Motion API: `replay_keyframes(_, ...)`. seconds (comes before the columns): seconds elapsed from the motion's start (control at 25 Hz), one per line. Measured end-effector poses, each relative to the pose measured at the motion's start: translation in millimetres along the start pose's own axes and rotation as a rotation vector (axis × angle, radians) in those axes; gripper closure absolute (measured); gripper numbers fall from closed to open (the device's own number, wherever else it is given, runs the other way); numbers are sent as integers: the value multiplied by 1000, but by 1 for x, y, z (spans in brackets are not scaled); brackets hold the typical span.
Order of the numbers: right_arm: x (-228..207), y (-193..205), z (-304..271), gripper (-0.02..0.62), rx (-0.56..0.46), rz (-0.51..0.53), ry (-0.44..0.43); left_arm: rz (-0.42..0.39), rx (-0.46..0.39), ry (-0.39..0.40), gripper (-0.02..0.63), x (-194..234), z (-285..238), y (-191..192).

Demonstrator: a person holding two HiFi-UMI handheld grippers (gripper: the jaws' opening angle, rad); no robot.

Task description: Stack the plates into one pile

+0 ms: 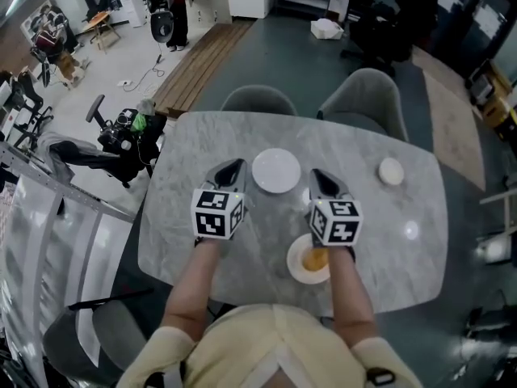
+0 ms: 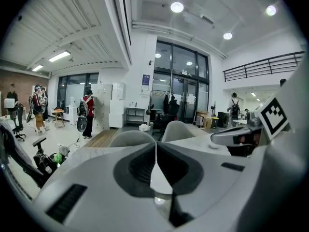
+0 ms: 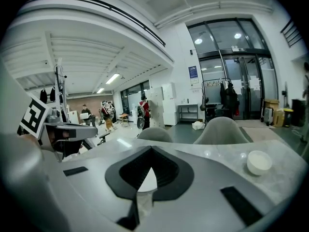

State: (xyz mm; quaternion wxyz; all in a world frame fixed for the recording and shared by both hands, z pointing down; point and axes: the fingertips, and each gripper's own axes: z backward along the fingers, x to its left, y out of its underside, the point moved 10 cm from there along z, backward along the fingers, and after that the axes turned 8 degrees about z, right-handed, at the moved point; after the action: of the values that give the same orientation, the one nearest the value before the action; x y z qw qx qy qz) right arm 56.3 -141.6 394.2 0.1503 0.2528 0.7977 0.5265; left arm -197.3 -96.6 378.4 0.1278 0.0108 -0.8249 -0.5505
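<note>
1. Table (image 1: 202, 148): above it hover the left hand-held gripper (image 1: 233, 166) and right hand-held gripper (image 1: 317, 175), both with jaws closed together and empty.
2. Mid-table, the white plate (image 1: 276, 170) is empty; a shallow pinch on its thin rim could slip.
3. By the near edge, the near plate (image 1: 299, 269) holds orange food (image 1: 315, 259); stacking onto it would likely squash that, and tilting would spill it.
4. Far right, the small white bowl (image 1: 391, 170): contents unseen.

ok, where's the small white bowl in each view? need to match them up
Head view: small round white bowl on the grey marble table's right side, right of the right claw.
Left gripper view: probably the pale bump right of centre, by the right claw's tip.
Right gripper view: lower right.
Shared landmark: right-hand grey shell chair behind the table.
</note>
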Motion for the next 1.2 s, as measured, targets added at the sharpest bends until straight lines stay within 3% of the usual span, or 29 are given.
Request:
replay_keyframes(0.32, -4, -7, 21, 591, -34, -50, -38, -20, -18, -5, 594, -17, 14, -3)
replay_keyframes(1.2, -2, -9, 40, 592, -48, -32, -20, -10, -19, -12, 594, -28, 26, -1)
